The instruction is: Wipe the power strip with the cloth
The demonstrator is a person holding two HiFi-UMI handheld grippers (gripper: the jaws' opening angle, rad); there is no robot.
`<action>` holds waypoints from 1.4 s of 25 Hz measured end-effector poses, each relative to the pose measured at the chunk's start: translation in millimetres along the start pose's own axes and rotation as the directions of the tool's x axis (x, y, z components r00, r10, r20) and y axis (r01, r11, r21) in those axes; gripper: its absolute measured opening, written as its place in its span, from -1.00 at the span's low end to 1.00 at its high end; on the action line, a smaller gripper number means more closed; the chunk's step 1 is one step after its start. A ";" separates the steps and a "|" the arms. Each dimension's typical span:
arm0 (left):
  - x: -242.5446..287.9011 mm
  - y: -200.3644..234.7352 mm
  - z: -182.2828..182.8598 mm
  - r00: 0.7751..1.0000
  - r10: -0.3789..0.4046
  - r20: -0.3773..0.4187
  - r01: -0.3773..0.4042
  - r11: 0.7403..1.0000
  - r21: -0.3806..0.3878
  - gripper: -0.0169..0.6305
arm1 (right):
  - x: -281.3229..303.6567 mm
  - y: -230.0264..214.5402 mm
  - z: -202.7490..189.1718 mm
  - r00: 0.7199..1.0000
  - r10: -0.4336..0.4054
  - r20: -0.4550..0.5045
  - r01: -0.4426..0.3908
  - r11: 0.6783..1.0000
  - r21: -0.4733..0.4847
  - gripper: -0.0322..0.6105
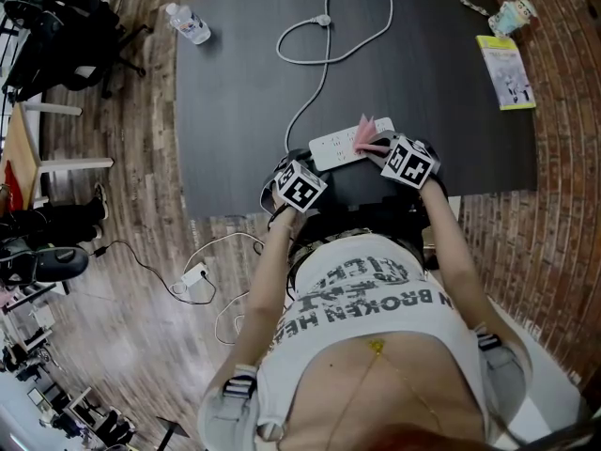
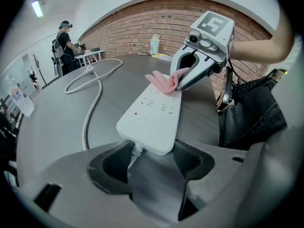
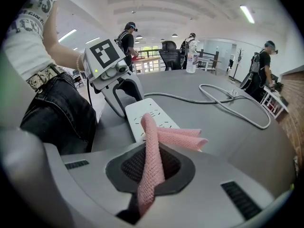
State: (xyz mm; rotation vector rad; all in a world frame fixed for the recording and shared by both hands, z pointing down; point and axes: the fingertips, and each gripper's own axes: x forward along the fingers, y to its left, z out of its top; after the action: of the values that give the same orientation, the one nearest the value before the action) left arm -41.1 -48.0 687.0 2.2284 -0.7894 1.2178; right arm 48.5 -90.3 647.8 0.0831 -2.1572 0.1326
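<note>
Left tongs [image 2: 151, 156] are clamped on the strip's [image 2: 154, 114] left end to steady it; the cloth [image 3: 178, 137] is pinched in right tongs [image 3: 151, 169] for wiping.

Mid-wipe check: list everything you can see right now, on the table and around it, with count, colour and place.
table: one, dark grey, fills the head view
power strip: one, white, near the table's front edge
cloth: one, pink, lying across the strip's far end
cable: one, white, looped from the strip toward the far edge
bottle: one, clear, far left corner
cup: one, pale, far right corner
booklet: one, yellow-green, right edge below the cup
plug block: one, white, on the wooden floor at the left
left gripper: one, grey, jaws closed on the strip's cord end
right gripper: one, grey, jaws closed on the cloth
</note>
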 end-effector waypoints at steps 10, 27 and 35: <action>0.0 1.0 0.4 1.000 0.000 0.000 0.000 1.000 0.003 -0.13 | -7.8 -13.7 -15.8 0.999 -0.032 0.009 0.031 0.997 0.076 -0.85; 0.0 1.5 0.2 1.000 0.001 -0.004 -0.001 1.000 0.005 -0.13 | -27.4 -27.1 -35.9 0.999 -0.051 0.017 0.048 0.984 0.174 -0.85; 1.3 -0.4 -0.7 1.000 0.002 -0.007 -0.002 1.000 0.004 -0.13 | -34.0 -31.1 -47.5 0.997 -0.076 0.015 0.071 0.975 0.211 -0.85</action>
State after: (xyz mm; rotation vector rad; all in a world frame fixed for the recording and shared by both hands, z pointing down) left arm -40.6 -47.6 688.4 2.2259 -0.7882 1.2281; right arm 109.9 -114.9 647.7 0.2873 -2.1542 0.3188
